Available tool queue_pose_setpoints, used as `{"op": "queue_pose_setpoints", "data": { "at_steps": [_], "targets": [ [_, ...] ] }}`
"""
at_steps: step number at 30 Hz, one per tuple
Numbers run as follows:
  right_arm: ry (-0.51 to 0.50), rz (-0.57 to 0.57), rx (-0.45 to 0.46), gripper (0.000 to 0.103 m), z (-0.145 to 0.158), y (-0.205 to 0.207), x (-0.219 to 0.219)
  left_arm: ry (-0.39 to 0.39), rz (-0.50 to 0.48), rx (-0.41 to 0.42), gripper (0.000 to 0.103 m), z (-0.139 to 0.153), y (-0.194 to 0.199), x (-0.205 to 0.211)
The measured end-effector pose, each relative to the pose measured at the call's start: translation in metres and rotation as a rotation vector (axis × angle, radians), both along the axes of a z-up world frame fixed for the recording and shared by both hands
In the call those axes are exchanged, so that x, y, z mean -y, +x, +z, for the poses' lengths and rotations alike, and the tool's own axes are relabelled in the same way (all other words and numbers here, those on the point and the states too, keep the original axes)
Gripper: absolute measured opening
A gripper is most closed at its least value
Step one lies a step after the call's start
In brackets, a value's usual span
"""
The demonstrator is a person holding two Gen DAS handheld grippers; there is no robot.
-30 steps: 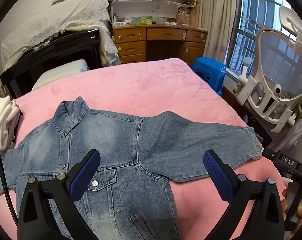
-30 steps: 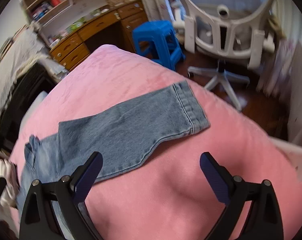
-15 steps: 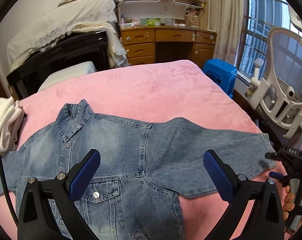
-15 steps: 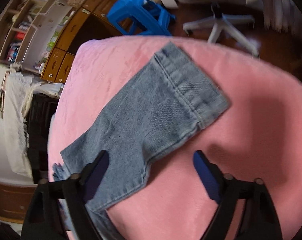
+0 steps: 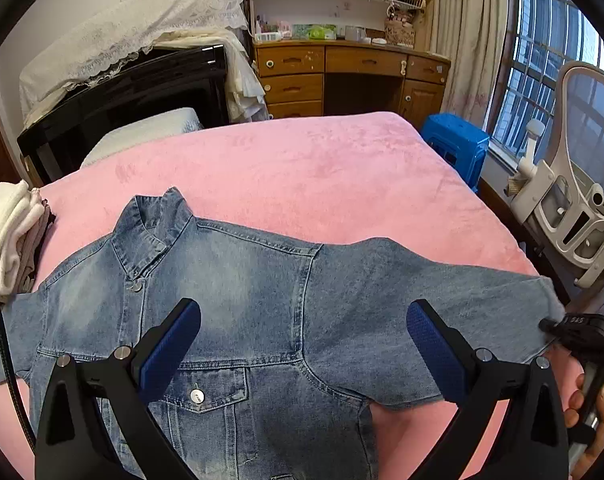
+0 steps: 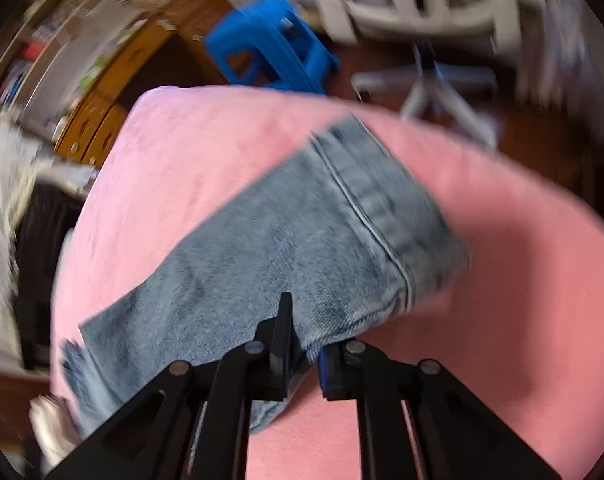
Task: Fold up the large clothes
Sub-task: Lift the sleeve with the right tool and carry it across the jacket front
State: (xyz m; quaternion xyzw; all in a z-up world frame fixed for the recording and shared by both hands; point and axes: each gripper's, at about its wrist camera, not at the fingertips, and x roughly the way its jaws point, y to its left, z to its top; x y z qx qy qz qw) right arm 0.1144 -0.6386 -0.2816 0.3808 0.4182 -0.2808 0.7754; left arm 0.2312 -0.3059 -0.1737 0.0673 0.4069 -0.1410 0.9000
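A blue denim jacket lies face up on the pink bed cover, collar to the upper left, one sleeve stretched out to the right. My left gripper is open and empty, hovering over the jacket's chest. My right gripper is shut on the lower edge of that sleeve near the cuff; the right wrist view is blurred by motion. The right gripper also shows in the left wrist view at the cuff.
A pile of white clothes lies at the bed's left edge. A blue stool, a white office chair and a wooden desk stand beyond the bed. A covered black piano stands at the back left.
My right gripper has come down onto the sleeve near the cuff and shut on its edge. The left gripper has drawn back and tilted slightly, staying open above the jacket.
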Motion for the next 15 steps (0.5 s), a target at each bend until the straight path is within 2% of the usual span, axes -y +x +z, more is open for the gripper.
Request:
{"op": "queue_pose_setpoints", "data": {
  "at_steps": [3,8,12,15],
  "targets": [
    [-0.131,0.078,0.053,0.007,0.039,0.009,-0.024,0.021,0.003,-0.006,0.102,0.003,0.003,-0.004],
    [-0.314,0.261,0.202,0.006,0.116,0.028,-0.088,0.008,0.019,-0.003,0.102,0.019,0.012,-0.036],
    [-0.475,0.501,0.302,0.006,0.171,0.056,-0.174,-0.022,0.074,0.018,0.102,0.036,0.021,-0.087],
    [-0.575,0.654,0.337,0.006,0.187,0.073,-0.238,-0.045,0.121,0.042,0.102,0.047,0.028,-0.135]
  ]
}}
